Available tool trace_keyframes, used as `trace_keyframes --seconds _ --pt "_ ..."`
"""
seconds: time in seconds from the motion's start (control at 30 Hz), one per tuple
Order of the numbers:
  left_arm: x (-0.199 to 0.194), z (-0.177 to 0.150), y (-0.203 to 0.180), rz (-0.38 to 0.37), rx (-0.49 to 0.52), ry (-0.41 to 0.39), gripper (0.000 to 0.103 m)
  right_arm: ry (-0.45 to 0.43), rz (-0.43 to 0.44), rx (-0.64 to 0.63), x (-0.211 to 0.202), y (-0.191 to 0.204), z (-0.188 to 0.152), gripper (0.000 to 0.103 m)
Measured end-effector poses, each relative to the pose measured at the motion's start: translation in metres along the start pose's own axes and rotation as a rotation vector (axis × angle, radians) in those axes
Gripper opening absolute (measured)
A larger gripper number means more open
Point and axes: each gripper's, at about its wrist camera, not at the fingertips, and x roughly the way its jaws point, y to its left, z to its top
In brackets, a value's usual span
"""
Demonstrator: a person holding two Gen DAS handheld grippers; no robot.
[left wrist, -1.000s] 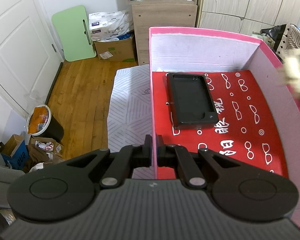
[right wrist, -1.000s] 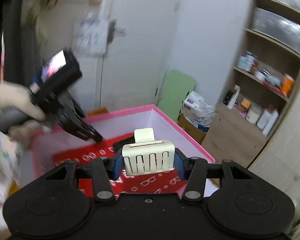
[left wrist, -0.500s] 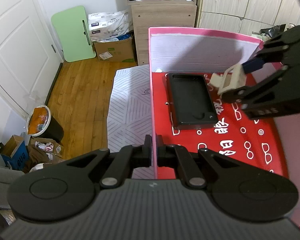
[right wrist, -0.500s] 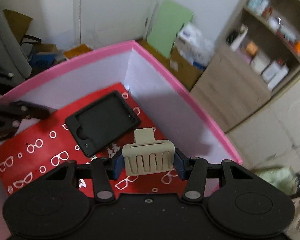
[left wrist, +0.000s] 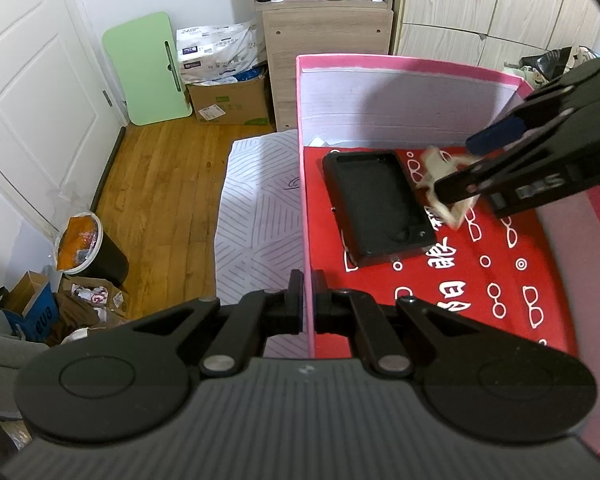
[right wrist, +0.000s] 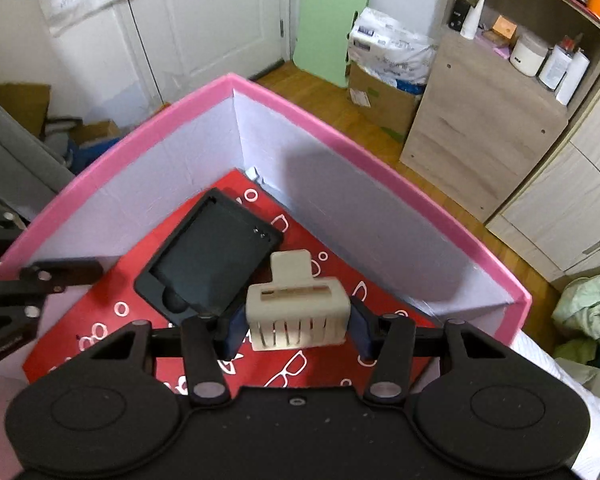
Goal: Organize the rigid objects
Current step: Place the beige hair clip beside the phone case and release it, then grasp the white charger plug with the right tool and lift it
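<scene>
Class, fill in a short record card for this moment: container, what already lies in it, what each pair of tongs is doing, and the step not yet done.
container: pink box, red glasses-print lining
already inside: black tray, flat on lining
left tongs: shut on the box's near wall
right tongs: opening, pads apart from beige slotted holder between them, beside the tray
not yet done: holder not clearly resting on the lining
</scene>
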Motion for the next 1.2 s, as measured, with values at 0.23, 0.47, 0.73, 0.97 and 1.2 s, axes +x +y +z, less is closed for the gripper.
trace_keyframes --seconds 0.23,0.47,0.73,0.97,1.2 --pt "0.0 0.001 0.0 0.001 -0.004 0.004 0.003 -0.177 0.044 -0.022 -0.064 0.012 -0.026 0.064" --pt "0.0 0.001 0.002 -0.002 -0.012 0.005 0.003 -0.281 0.092 -0.014 -0.141 0.018 -0.092 0.064" --pt "0.0 0.001 0.0 0.002 -0.006 0.005 0.003 -0.297 0.066 0.065 -0.17 -0.005 -0.181 0.064" --pt "0.0 0.001 0.0 0.005 -0.009 0.005 0.004 -0.294 0.014 0.049 -0.145 0.003 -0.26 0.064" --pt "0.0 0.001 -0.001 0.008 0.001 0.005 0.003 -0.285 -0.067 -0.117 -0.125 0.026 -0.286 0.064"
